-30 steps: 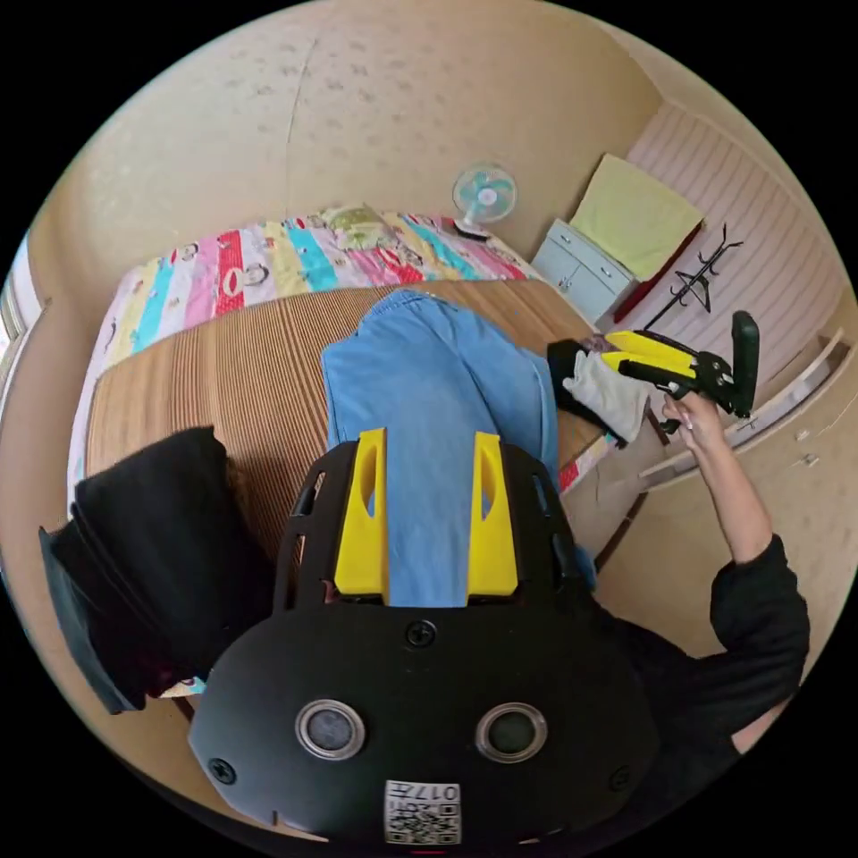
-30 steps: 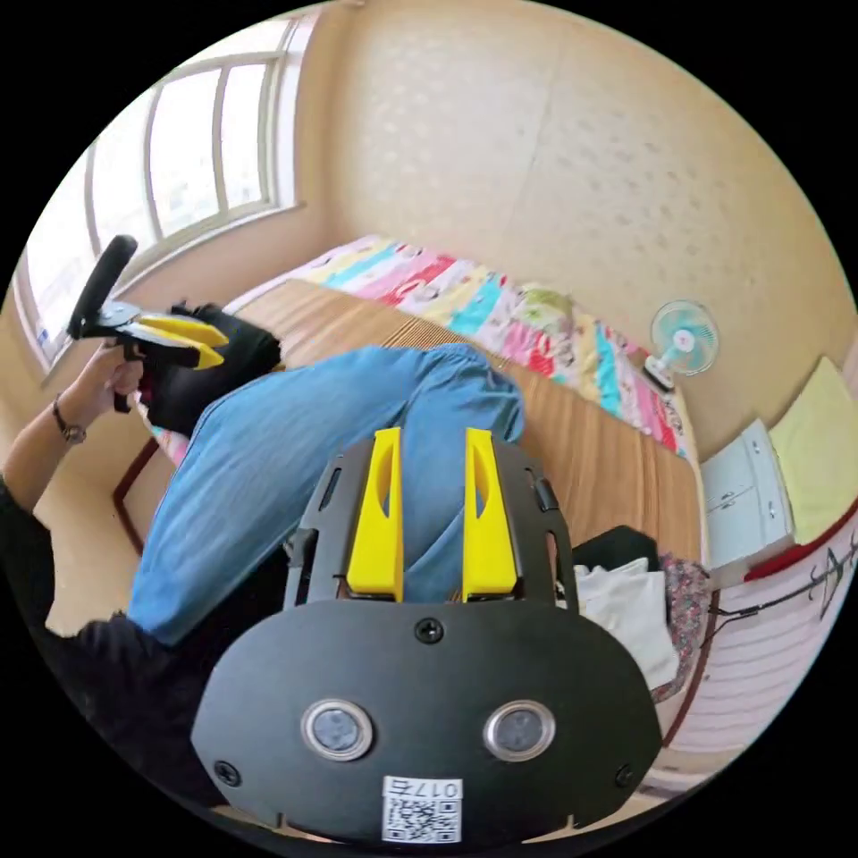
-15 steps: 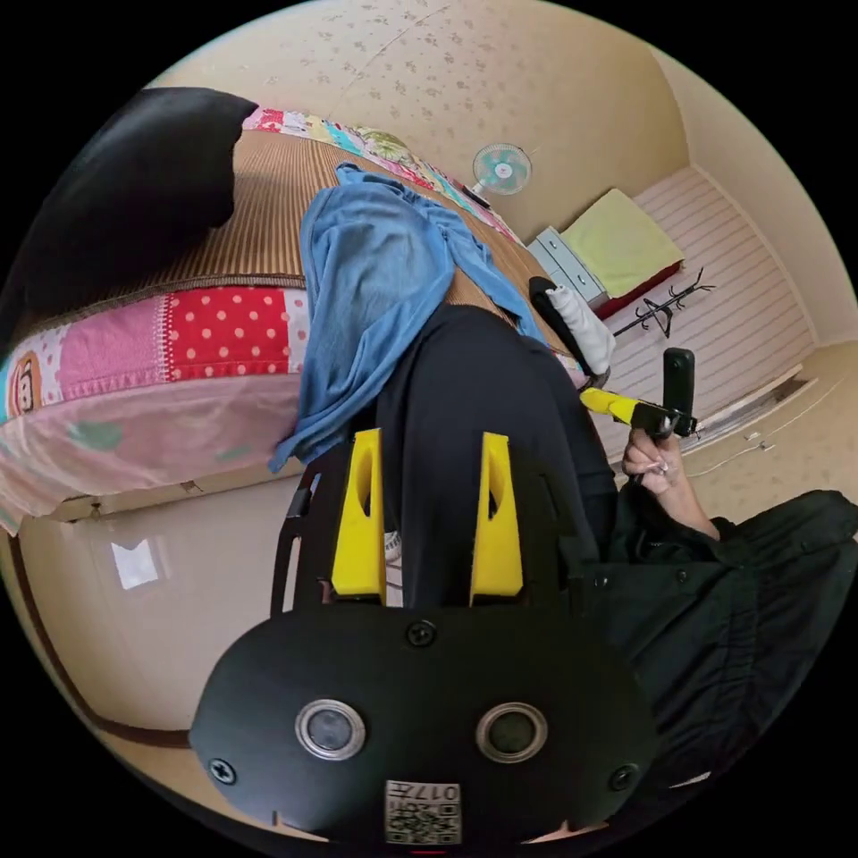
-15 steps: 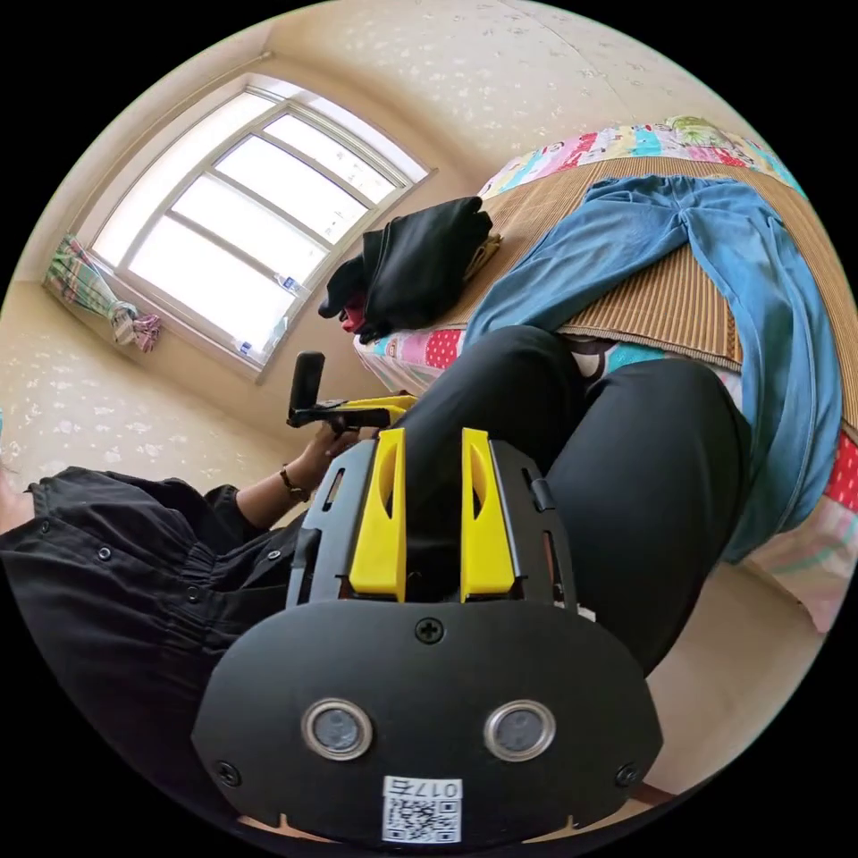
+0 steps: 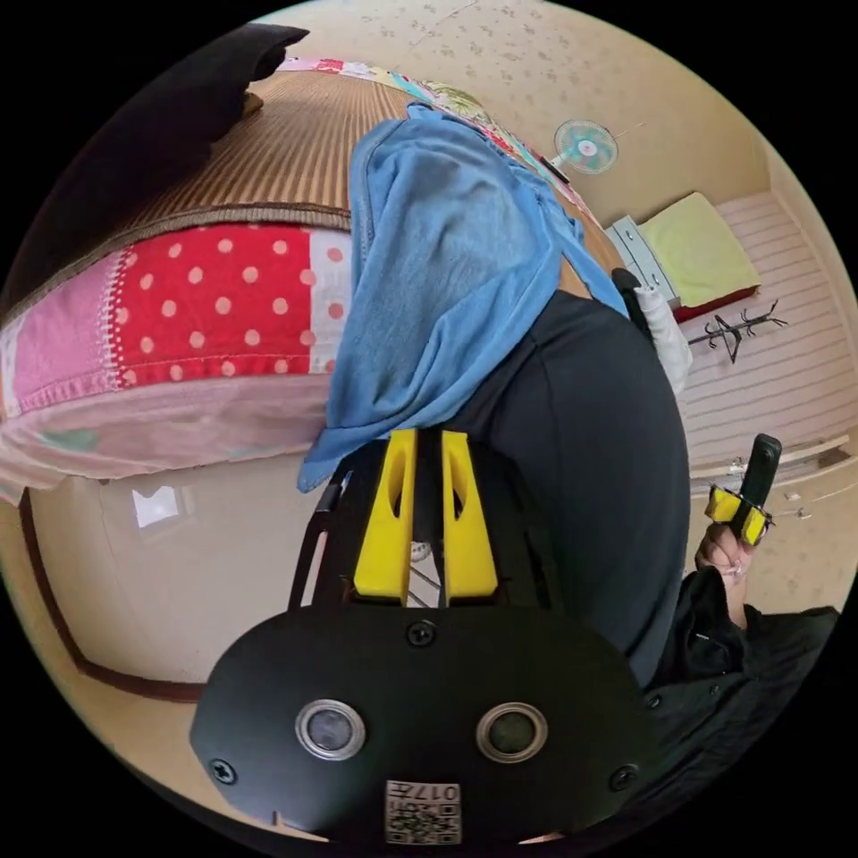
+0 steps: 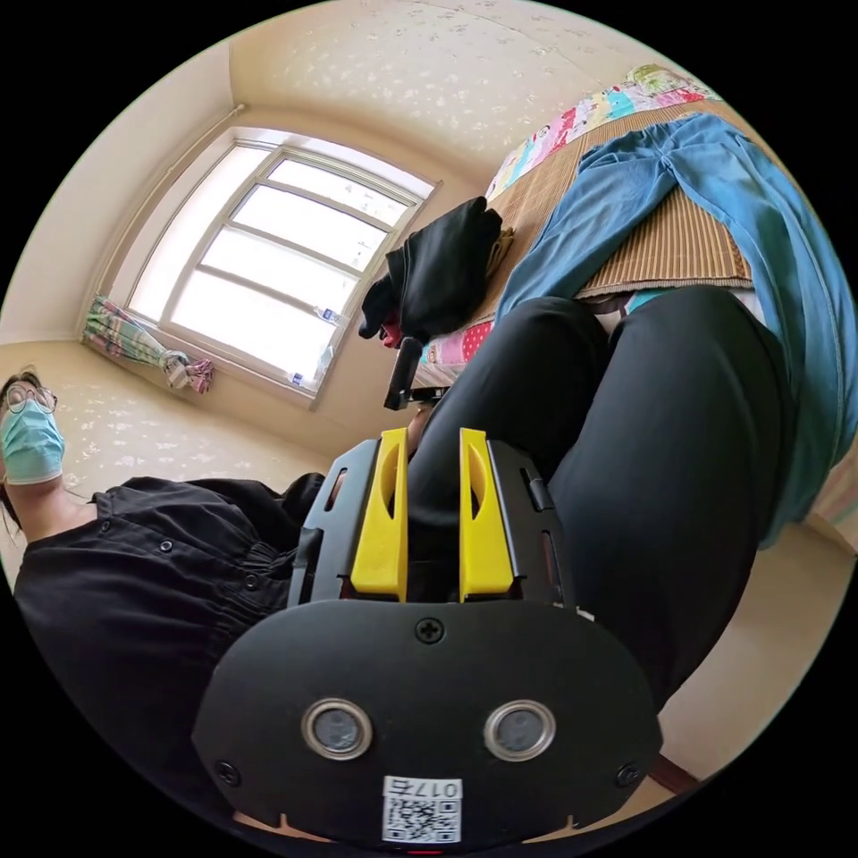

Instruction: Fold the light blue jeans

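The light blue jeans (image 5: 429, 268) lie on the bed's woven mat (image 5: 286, 152), with one leg end draped over the bed's edge. My left gripper (image 5: 427, 436) is right at that hanging hem, its yellow jaws drawn almost together. Whether cloth is pinched between them I cannot tell. The jeans (image 6: 715, 170) spread across the mat in the right gripper view too. My right gripper (image 6: 432, 436) stands open, low in front of the person's black trouser leg (image 6: 643, 447), holding nothing. A hand holds the right gripper (image 5: 738, 514) at the right of the left gripper view.
A pile of black clothes (image 6: 442, 268) sits on the bed near the window (image 6: 268, 259). The patchwork sheet (image 5: 206, 304) hangs down the bed's side. A fan (image 5: 585, 146), a white cabinet (image 5: 636, 255) and a coat rack (image 5: 737, 326) stand beyond.
Both cameras have dropped from above the bed to beside its edge. The left jaws have gone from wide apart to nearly together at the hem. The right jaws stay apart.
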